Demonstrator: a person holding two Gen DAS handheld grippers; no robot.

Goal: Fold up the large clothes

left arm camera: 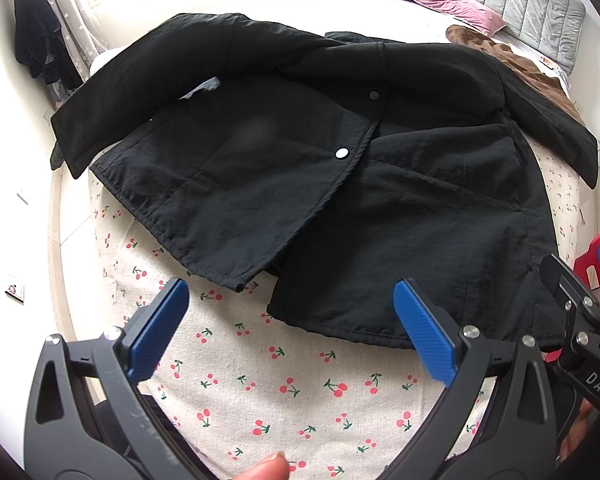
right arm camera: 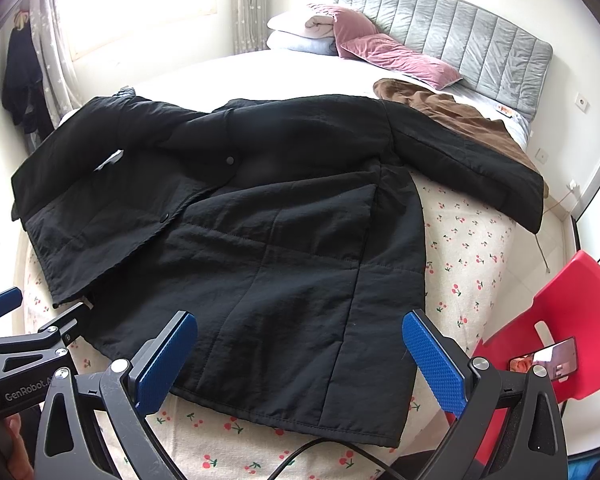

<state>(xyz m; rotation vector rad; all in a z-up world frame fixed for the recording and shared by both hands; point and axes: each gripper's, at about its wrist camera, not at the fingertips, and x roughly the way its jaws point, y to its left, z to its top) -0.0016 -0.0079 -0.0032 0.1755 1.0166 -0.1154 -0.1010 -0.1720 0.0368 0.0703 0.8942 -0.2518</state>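
Observation:
A large black padded jacket (left arm camera: 300,160) lies spread flat, front up, on a cherry-print bedspread (left arm camera: 260,380); its sleeves stretch out to both sides and the front flap is partly open with a white snap (left arm camera: 342,153). It also shows in the right wrist view (right arm camera: 260,240). My left gripper (left arm camera: 292,320) is open and empty, hovering just short of the jacket's hem. My right gripper (right arm camera: 300,348) is open and empty above the hem's right part. The right gripper's body shows in the left wrist view (left arm camera: 580,312), and the left one in the right wrist view (right arm camera: 28,344).
A brown garment (right arm camera: 460,116) lies beyond the jacket's right sleeve. Pink pillows (right arm camera: 384,56) and folded bedding (right arm camera: 300,36) sit by the grey headboard (right arm camera: 460,32). A red chair (right arm camera: 552,332) with a phone stands at right. Dark clothes (right arm camera: 20,76) hang at left.

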